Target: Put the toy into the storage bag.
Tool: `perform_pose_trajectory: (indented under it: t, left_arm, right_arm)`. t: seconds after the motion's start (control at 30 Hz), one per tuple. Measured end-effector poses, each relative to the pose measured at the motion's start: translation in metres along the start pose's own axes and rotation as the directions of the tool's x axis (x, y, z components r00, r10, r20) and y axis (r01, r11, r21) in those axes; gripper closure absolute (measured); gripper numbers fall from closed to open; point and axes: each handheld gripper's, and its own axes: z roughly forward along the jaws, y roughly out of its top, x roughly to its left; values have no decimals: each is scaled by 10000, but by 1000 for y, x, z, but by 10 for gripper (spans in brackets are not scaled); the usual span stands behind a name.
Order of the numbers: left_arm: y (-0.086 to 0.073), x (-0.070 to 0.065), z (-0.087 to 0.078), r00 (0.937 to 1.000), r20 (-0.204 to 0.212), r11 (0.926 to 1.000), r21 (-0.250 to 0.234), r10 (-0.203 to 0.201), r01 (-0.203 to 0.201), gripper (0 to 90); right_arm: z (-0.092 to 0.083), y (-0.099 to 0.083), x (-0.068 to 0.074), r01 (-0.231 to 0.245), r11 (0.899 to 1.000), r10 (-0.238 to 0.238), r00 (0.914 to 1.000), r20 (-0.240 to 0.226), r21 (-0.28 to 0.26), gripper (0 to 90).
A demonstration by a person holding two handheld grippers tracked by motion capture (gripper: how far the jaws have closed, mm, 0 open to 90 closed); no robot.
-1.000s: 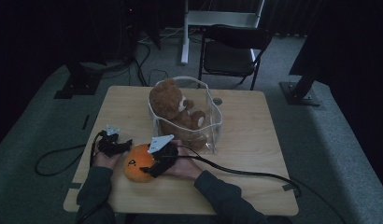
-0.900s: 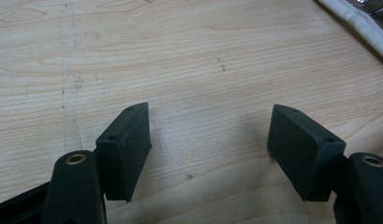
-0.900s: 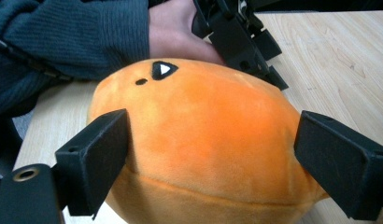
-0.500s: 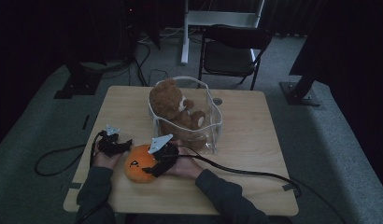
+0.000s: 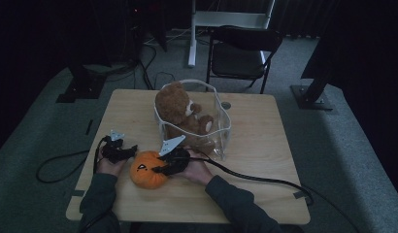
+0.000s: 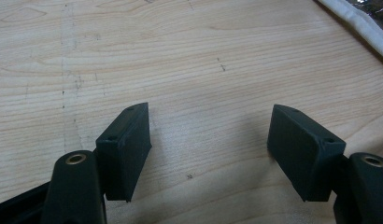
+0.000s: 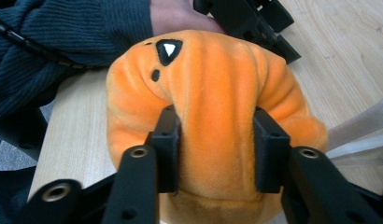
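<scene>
Orange plush pumpkin is seen on the bench near its front edge, just in front of the clear bin that seems to hold a brown teddy bear. Right gripper: fingers have just been closing and are pressed into a ridge of the plush. Left gripper: fingers spread wide over bare wood, nothing held.

Clear bin with teddy bear blocks counter centre; counter right half and far-left corner free.
</scene>
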Motion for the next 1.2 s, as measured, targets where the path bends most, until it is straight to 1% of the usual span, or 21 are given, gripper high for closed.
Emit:
perform_pose_trajectory:
  t: [0.17, 0.2, 0.43, 0.63, 0.93, 1.2]
  left_arm:
    - [0, 0, 0, 10000, 1, 10000, 0, 0, 0, 306]
    - [0, 0, 0, 10000, 1, 10000, 0, -1, 1, 306]
    - [0, 0, 0, 10000, 2, 10000, -3, 2, -2, 306]
    - [0, 0, 0, 10000, 3, 10000, -3, 1, -1, 306]
    - [0, 0, 0, 10000, 3, 10000, 3, 3, -3, 306]
    - [0, 0, 0, 10000, 3, 10000, 2, 1, -1, 306]
  right_arm:
    - [-3, 1, 4, 227, 9997, -226, 9997, 136, -103, 653]
    - [-4, 1, 5, 333, 9994, -331, 9993, 189, -132, 660]
    - [-10, 3, 10, 656, 9976, -648, 9973, 355, -216, 675]
    - [-17, 6, 15, 893, 9955, -882, 9954, 369, -308, 680]
    - [-29, 12, 19, 1046, 9925, -1020, 9939, 427, -639, 685]
    - [-39, 17, 20, 999, 9915, -961, 9942, 477, -837, 684]
